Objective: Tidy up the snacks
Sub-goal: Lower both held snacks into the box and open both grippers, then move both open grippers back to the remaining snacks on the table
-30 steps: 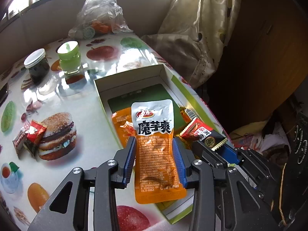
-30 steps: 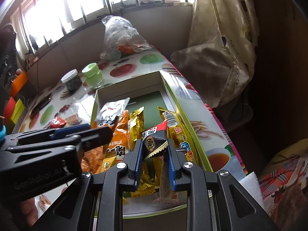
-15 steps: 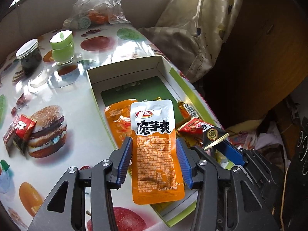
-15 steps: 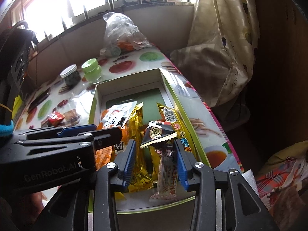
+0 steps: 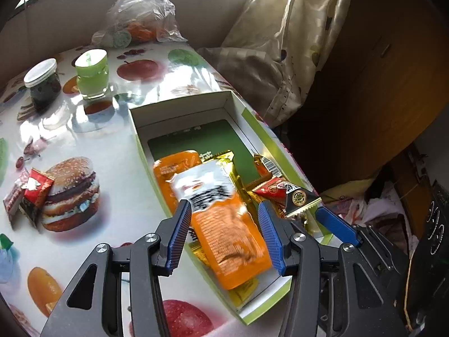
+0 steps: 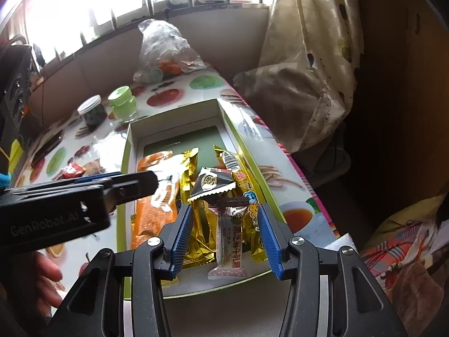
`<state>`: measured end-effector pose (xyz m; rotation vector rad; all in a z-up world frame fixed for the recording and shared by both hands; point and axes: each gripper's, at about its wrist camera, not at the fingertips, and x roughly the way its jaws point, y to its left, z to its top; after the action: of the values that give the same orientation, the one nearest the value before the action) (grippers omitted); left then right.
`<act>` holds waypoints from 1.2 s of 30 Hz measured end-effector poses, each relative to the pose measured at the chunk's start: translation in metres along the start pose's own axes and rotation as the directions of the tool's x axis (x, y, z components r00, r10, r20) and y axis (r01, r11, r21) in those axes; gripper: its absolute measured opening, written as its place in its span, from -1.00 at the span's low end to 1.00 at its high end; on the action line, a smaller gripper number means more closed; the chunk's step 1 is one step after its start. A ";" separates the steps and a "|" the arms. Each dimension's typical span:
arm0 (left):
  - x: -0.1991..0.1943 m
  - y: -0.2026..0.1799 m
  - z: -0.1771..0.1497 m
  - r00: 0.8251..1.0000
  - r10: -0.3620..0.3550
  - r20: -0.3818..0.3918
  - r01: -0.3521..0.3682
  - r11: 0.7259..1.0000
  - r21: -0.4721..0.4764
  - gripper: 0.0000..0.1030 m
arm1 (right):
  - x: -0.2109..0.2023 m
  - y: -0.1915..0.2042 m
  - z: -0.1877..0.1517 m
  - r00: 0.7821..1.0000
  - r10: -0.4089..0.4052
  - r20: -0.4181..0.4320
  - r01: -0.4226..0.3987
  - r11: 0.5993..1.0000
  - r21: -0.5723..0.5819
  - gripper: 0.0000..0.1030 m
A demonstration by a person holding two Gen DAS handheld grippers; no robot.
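One box [image 5: 254, 123]; two jars [image 5: 42, 82] at the table's far edge; one plastic bag [image 5: 140, 14]. Two orange pouches [image 5: 230, 233] in the box; two grippers [image 5: 226, 234].

A green-rimmed cardboard box [image 6: 127, 151] is seen on a fruit-patterned table [image 6: 196, 90], filled with gold and orange snack packets. The right gripper [image 6: 226, 234] is held above them, jaws spread apart. A black triangular packet [image 6: 210, 185] is seen lying on the pile.
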<state>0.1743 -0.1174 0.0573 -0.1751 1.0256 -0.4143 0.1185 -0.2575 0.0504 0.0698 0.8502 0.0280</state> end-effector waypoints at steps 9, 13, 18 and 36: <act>-0.027 0.013 -0.009 0.999 -0.001 0.040 0.001 1.000 -0.005 -0.01 | -0.014 0.008 -0.004 1.000 -0.019 0.025 0.019 1.000 0.021 -0.08; -0.038 0.022 -0.014 0.998 0.011 0.059 -0.010 1.000 -0.014 -0.01 | -0.018 0.018 -0.004 0.999 -0.024 0.031 0.024 1.000 0.015 -0.08; -0.049 0.039 -0.020 0.997 0.029 0.072 -0.027 0.999 -0.033 -0.01 | -0.021 0.035 -0.001 0.999 -0.006 0.044 0.005 1.000 0.006 -0.08; -0.081 0.145 -0.032 0.977 0.195 0.086 -0.184 0.975 -0.122 -0.01 | 0.012 0.130 0.018 0.990 0.140 0.007 -0.137 0.980 -0.146 -0.08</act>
<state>0.1467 0.0500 0.0569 -0.1949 0.9603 -0.1721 0.1400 -0.1280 0.0629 -0.0078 0.8227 0.2201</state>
